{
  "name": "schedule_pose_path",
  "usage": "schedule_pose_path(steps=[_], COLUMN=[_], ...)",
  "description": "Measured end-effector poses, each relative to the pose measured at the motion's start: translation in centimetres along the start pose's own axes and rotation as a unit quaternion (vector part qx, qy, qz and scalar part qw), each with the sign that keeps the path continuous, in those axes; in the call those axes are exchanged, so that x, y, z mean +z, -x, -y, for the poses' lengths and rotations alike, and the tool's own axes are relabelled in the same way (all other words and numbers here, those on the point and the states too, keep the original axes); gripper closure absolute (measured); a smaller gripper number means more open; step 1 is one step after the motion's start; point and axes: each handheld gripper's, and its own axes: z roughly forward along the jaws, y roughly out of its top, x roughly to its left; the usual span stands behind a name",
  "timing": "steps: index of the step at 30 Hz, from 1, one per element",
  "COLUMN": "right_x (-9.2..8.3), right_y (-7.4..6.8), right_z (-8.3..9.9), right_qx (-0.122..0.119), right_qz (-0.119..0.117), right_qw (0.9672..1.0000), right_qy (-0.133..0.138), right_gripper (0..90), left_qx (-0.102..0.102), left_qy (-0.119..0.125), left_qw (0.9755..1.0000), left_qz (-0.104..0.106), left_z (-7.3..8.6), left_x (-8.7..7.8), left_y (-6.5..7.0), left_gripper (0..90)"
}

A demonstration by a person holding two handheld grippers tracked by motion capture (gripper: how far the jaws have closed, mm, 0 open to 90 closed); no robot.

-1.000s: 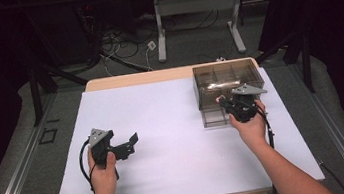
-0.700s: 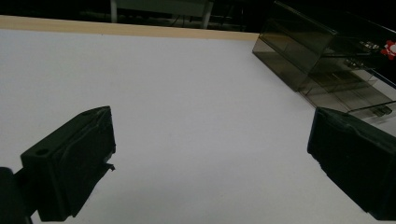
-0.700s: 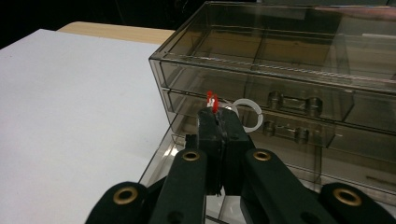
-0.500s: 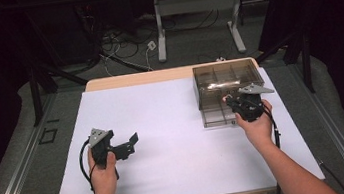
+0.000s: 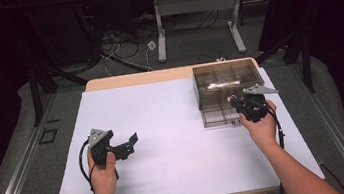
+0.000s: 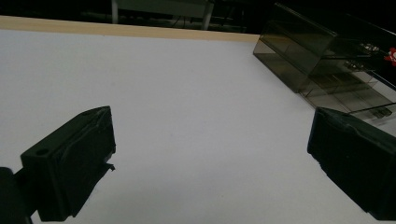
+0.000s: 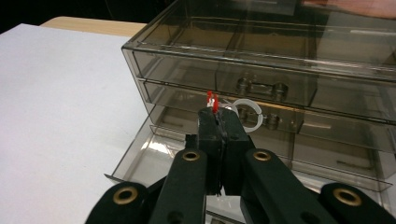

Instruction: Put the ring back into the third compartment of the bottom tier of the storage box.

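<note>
A smoky see-through drawer box point(image 5: 223, 82) point(image 7: 261, 60) point(image 6: 322, 60) stands at the table's far right. Its bottom drawer point(image 5: 218, 117) point(image 7: 154, 158) is pulled out. My right gripper point(image 5: 235, 101) point(image 7: 215, 116) hovers over that open drawer, in front of the middle one. It is shut on a small thing with a red end point(image 7: 213, 100) point(image 5: 231, 98) and a white ring point(image 7: 250, 114) that sticks out beside the tips. My left gripper point(image 5: 131, 143) point(image 6: 210, 140) is held low over the white table at the near left, open, with nothing between its jaws.
The white mat point(image 5: 174, 127) covers most of the wooden table point(image 5: 137, 79). Small metal parts point(image 7: 259, 87) lie in the upper drawers. Beyond the far edge are desk legs point(image 5: 159, 33) and cables point(image 5: 122, 43) on the floor.
My right hand has shifted slightly to the right along the front of the box, still shut on the small thing. The left hand has stayed put.
</note>
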Motion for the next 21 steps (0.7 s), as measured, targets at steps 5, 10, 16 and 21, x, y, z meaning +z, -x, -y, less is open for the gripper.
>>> schedule_pose_path(steps=[5,10,16,21], right_x=[-0.1,-0.2,-0.1,-0.1], right_y=[0.4,1.2,2.1,3.0], right_z=[0.2,0.5,1.0,1.6], right_qx=[0.005,0.005,0.009,0.016], right_qz=[0.005,0.013,0.024,0.035], right_qw=[1.0,0.9999,0.9995,0.9989], right_qy=[-0.005,-0.009,-0.015,-0.026], right_gripper=[89.4,89.4,89.4,89.4], left_qx=[0.0,-0.001,-0.003,-0.002], left_qy=[0.0,0.001,0.001,0.0], left_qw=[1.0,1.0,1.0,1.0], left_qz=[0.0,-0.001,-0.001,-0.001], left_z=[0.0,0.0,0.0,0.0], left_x=[0.0,-0.1,-0.1,-0.1], left_y=[0.0,0.0,0.0,0.0], left_gripper=[1.1,1.1,1.1,1.1])
